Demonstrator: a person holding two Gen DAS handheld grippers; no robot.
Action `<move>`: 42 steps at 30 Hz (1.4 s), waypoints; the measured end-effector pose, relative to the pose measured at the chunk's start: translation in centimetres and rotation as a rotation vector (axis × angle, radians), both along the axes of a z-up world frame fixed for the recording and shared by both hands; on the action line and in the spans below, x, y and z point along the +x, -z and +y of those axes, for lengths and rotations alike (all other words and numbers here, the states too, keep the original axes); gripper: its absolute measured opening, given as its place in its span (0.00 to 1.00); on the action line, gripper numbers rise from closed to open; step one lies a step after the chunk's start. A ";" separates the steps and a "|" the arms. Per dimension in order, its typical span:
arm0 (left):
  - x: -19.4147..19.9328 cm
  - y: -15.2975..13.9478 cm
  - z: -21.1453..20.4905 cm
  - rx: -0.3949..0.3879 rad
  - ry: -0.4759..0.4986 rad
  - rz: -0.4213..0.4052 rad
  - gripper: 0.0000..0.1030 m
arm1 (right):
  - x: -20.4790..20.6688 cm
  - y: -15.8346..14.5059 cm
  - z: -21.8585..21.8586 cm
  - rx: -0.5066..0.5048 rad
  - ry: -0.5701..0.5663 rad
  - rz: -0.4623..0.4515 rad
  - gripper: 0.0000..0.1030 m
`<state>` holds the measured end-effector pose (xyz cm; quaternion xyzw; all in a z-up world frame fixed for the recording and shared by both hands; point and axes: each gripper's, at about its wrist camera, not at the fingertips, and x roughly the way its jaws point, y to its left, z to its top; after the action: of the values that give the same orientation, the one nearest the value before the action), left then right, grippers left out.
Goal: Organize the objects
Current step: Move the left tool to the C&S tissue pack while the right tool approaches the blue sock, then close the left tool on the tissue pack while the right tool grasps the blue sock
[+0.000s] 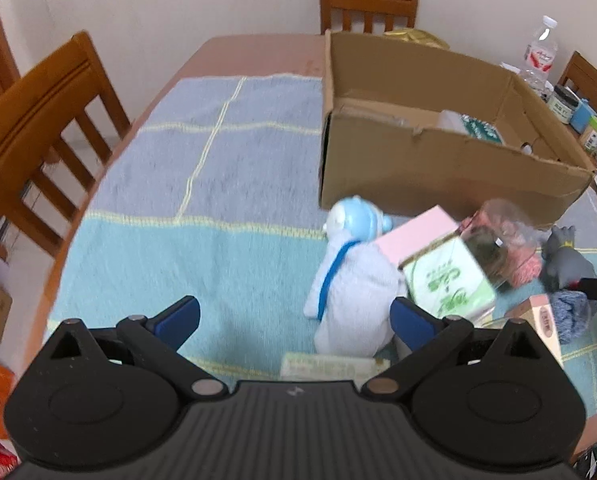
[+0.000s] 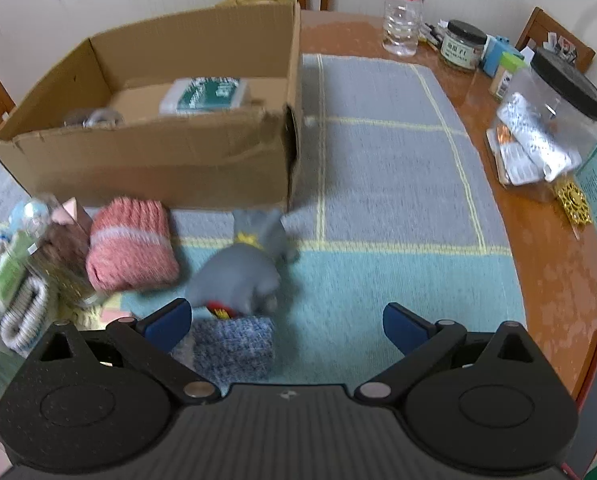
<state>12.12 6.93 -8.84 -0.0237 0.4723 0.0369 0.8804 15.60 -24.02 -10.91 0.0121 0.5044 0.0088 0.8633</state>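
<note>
Both tongs hang with fingers spread wide and nothing between them. In the left wrist view the left gripper [image 1: 294, 318] fills the bottom of the frame; the white plush [image 1: 352, 292], with its pale blue head toward the box, lies on the mat [image 1: 202, 184] just ahead of the right-hand pad, touching or nearly touching it, more to the right of the gap than inside it. Right of the plush, in the lower right of the frame, sit a pink box [image 1: 416, 236] and a green pack [image 1: 448, 280] leaning on one another, with a clear bag [image 1: 498, 236] over something pink behind them. The carton [image 1: 438, 160] stands open in the upper right, a green-and-white packet [image 1: 480, 128] inside it. In the right wrist view the right gripper [image 2: 286, 322] sits at the bottom; a blue knit [image 2: 234, 346] lies just inside the left-hand pad, low in the gap, and the grey toy [image 2: 242, 272] lies just above it, left of the gap's centre. A pink knit roll [image 2: 132, 246] rests at centre left, close against the carton's front wall; the rest of the pile crowds the left edge, blurred. Along the right edge, on bare table [image 2: 546, 264], stand a water bottle [image 2: 403, 6], a jar [image 2: 462, 44] and a large clear tub [image 2: 550, 120] with a black lid.
</note>
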 end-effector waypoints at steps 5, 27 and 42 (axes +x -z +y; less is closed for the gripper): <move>-0.9 1.5 0.2 0.012 -0.019 0.028 0.98 | -1.2 0.5 -0.3 -0.018 -0.010 0.017 1.00; -6.6 3.2 -0.5 -0.053 0.023 0.043 0.99 | -6.4 -1.5 -1.1 0.070 -0.093 -0.053 1.00; -5.2 5.6 -1.8 0.081 0.176 0.029 0.99 | -7.1 3.7 0.6 0.017 -0.300 -0.005 1.00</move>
<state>6.89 5.09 -14.39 0.0539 0.4833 -0.0210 0.8735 8.54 -23.40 -14.63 -0.0563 0.4984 0.1418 0.8534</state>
